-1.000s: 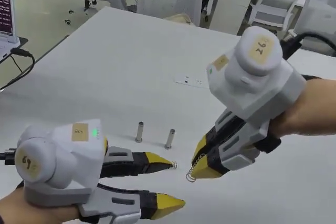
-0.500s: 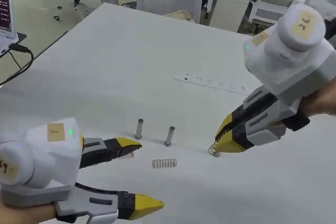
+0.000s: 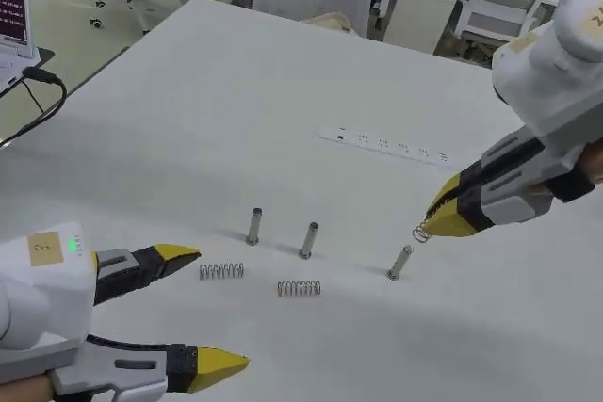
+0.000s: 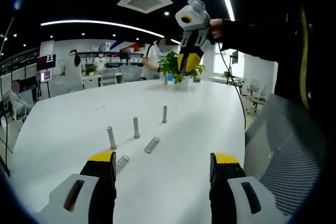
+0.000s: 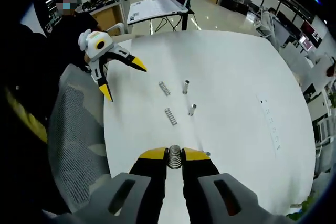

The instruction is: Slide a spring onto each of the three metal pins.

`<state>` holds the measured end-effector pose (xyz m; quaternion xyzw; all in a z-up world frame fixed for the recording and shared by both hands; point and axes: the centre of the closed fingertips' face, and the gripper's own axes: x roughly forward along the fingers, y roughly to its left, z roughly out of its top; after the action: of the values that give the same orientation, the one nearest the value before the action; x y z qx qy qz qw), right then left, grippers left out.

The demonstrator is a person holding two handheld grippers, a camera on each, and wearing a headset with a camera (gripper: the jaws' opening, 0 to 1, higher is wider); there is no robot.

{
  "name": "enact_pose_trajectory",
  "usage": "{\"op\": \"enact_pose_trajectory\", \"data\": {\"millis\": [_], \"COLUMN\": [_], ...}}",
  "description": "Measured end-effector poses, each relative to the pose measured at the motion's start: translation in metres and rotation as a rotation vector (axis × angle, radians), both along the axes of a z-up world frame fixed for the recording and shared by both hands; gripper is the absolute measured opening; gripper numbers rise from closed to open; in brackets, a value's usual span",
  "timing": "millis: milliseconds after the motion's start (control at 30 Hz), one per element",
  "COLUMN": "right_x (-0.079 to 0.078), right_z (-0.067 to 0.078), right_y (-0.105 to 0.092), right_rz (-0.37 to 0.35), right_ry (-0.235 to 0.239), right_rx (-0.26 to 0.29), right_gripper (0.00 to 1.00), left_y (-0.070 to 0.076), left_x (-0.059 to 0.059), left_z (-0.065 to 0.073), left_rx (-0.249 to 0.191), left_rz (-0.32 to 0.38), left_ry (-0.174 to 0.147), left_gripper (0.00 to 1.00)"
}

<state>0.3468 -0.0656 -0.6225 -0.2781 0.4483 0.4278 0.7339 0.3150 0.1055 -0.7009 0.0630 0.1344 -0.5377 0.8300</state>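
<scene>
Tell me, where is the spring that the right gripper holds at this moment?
In the head view, the spring is pinched at the tips of the right gripper, on the right of the picture, just above and right of the rightmost pin.

My fingers [image 3: 174,253] are matt black plastic with yellow tips. The desk [image 3: 236,120] is smooth matt white. Pins [image 3: 310,240] on it: bright metal. Each spring [image 3: 299,288]: bare metal wire.

The right gripper [image 3: 441,220] is cut off by the head view's right edge — its spring [image 5: 174,157] lies mostly buried between the jaws.
</scene>
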Motion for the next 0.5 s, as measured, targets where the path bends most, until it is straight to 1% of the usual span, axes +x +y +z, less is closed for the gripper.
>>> {"op": "enact_pose_trajectory", "data": {"millis": [100,200,267,367,433,500], "right_x": [0.009,0.017,0.023,0.032,0.036,0.041], "right_z": [-0.003,-0.008,-0.014,-0.025,-0.031,-0.038], "right_y": [-0.007,-0.014,-0.017,-0.022,-0.023,-0.026], "right_rz": [-0.014,-0.029,-0.031,-0.037,-0.043,-0.045], "right_ry": [-0.001,0.011,0.02,0.035,0.046,0.055], "right_rx": [-0.017,-0.027,-0.041,-0.057,-0.056,-0.078], "right_gripper": [0.08,0.08,0.08,0.08,0.08,0.08], "left_y": [0.001,0.002,0.002,0.002,0.002,0.002], "left_x": [0.001,0.0,-0.001,-0.001,-0.001,-0.001], "left_z": [-0.001,-0.001,-0.001,-0.003,-0.002,-0.001], "left_rx": [0.002,0.006,0.008,0.023,0.02,0.018], "left_rz": [0.008,0.011,0.01,0.006,0.01,0.014], "left_ry": [0.004,0.005,0.006,0.002,0.003,0.002], "left_gripper": [0.7,0.71,0.72,0.71,0.71,0.71]}}
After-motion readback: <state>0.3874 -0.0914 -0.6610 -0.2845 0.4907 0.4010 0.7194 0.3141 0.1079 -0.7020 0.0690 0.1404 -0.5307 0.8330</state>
